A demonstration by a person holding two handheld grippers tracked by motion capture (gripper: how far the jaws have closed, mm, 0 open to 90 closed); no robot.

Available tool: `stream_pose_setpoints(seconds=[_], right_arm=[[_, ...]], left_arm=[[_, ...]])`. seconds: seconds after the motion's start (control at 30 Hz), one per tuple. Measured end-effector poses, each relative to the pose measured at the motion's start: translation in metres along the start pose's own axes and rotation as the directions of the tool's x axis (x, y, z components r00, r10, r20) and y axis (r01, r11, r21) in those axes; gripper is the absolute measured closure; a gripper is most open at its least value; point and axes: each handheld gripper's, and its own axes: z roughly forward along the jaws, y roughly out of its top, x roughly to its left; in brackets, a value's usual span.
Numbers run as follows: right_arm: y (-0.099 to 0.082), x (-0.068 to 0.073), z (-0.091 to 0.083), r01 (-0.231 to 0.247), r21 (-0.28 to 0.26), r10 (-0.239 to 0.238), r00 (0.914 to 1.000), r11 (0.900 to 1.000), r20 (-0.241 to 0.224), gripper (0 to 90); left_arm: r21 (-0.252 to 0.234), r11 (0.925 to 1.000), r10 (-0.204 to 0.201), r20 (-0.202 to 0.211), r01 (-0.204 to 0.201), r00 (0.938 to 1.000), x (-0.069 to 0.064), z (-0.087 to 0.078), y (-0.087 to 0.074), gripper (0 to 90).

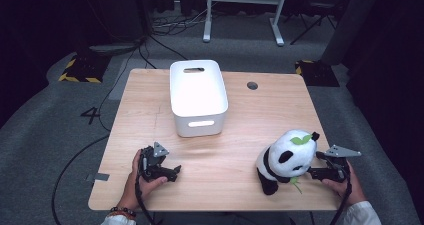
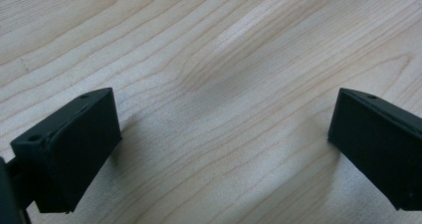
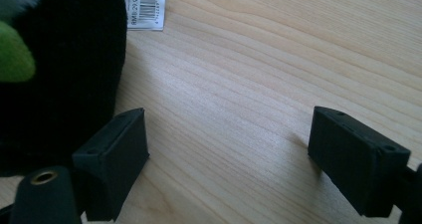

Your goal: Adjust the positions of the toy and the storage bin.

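The plush panda (image 1: 286, 160) sits on the desk (image 1: 225, 160), near and to the right of the white bin (image 1: 198, 97). The right hand-held gripper (image 1: 311, 173), released, reaches beside it; the left hand-held gripper (image 1: 176, 172) rests spread and empty. Next likely: close on the panda's body.

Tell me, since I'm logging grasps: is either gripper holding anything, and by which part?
Nothing is held. The left gripper is open over bare table; the right gripper is open beside the panda plush.
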Motion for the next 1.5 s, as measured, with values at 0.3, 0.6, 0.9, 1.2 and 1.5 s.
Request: stream_pose_setpoints(seconds=[0.3, 0.6, 0.9, 1.2, 1.5], right_arm=[[0.000, 0.000, -0.007, 0.050, 0.024, -0.049, 0.9986, 0.9985, -0.017, 19.3], [0.004, 0.016, -0.027, 0.126, -0.003, -0.126, 0.9904, 0.9920, -0.056, 20.9], [0.008, 0.029, -0.033, 0.193, -0.025, -0.195, 0.9714, 0.9808, -0.136, 20.9], [0.015, 0.045, -0.022, 0.225, -0.034, -0.228, 0.9570, 0.9737, -0.180, 20.4], [0.017, 0.052, -0.002, 0.218, 0.004, -0.215, 0.9644, 0.9758, -0.153, 20.3]], left_arm=[[0.000, 1.0000, 0.000, -0.006, 0.000, 1.0000, 0.000, 0.000, 0.000, 0.4], [0.000, 1.0000, 0.001, -0.005, -0.001, 1.0000, 0.000, 0.000, 0.000, 0.4], [0.001, 1.0000, 0.001, -0.003, -0.001, 1.0000, 0.000, 0.000, 0.000, 0.3], [0.001, 1.0000, 0.001, -0.003, -0.001, 1.0000, 0.000, 0.000, 0.000, 0.3], [0.001, 1.0000, 0.001, -0.003, -0.001, 1.0000, 0.000, 0.000, 0.000, 0.3]])
